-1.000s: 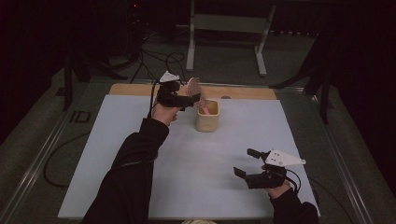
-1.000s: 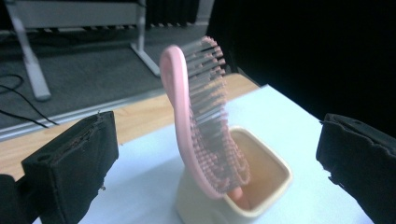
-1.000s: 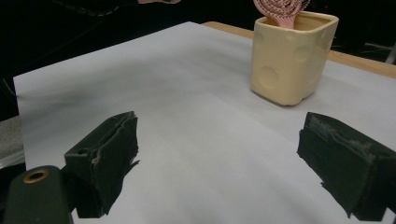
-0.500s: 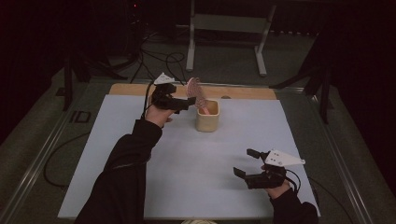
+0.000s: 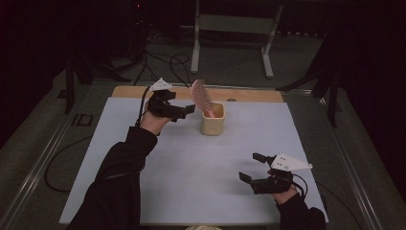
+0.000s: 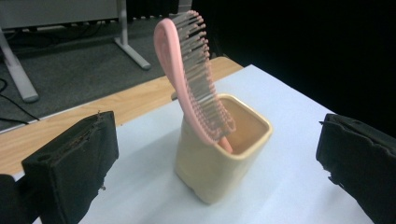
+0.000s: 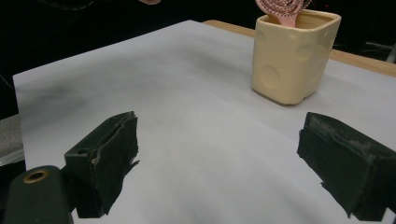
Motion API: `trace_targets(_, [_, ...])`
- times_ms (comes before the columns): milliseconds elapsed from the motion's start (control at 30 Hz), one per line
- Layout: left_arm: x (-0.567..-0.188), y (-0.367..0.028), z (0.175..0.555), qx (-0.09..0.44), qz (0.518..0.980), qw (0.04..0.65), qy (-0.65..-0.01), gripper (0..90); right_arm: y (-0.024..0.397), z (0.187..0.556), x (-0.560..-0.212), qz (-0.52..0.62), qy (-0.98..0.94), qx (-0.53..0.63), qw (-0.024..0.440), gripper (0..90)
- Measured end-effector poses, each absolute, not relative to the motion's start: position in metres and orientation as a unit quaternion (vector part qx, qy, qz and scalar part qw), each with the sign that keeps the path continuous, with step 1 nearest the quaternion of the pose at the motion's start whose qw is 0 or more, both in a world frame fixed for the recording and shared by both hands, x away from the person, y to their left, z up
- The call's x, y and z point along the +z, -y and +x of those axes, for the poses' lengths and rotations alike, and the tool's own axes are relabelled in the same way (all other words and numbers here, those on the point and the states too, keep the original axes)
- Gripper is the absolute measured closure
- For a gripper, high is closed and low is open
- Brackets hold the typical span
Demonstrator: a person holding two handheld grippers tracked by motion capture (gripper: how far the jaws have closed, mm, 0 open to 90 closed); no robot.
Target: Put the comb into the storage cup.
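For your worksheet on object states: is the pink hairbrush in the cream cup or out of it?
In. The pink hairbrush stands handle-down inside the cream cup, its bristled head leaning above the rim; the left tongs are open, apart from it.

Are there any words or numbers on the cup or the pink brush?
None: no words, numbers or signs can be read.
The cream cup bears round dimples, no print.
The pink hairbrush standing in it is plain.
The white table sheet is blank.

Hairbrush [image 6: 191, 79] handle end hidden inside cup [image 6: 219, 168]
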State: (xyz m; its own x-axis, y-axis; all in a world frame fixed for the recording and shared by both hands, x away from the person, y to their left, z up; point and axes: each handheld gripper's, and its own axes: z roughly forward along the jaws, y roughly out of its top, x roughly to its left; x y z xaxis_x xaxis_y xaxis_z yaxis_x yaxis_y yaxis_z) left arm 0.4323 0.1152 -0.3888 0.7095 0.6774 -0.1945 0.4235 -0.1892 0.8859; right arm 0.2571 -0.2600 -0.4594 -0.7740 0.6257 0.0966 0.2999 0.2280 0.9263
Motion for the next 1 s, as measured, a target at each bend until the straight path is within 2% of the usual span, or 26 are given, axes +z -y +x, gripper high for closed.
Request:
trace_targets(700, [-0.389, -0.162, 0.387, 0.131, 0.757, 0.535, -0.352, 0.0, 0.258, 0.257, -0.459, 0.296, -0.772, 0.542, 0.153, 11.0])
trace_targets(1000, [-0.401, -0.179, 0.367, 0.134, 0.765, 0.528, -0.344, 0.0, 0.256, 0.256, -0.458, 0.299, -0.77, 0.543, 0.15, 10.8])
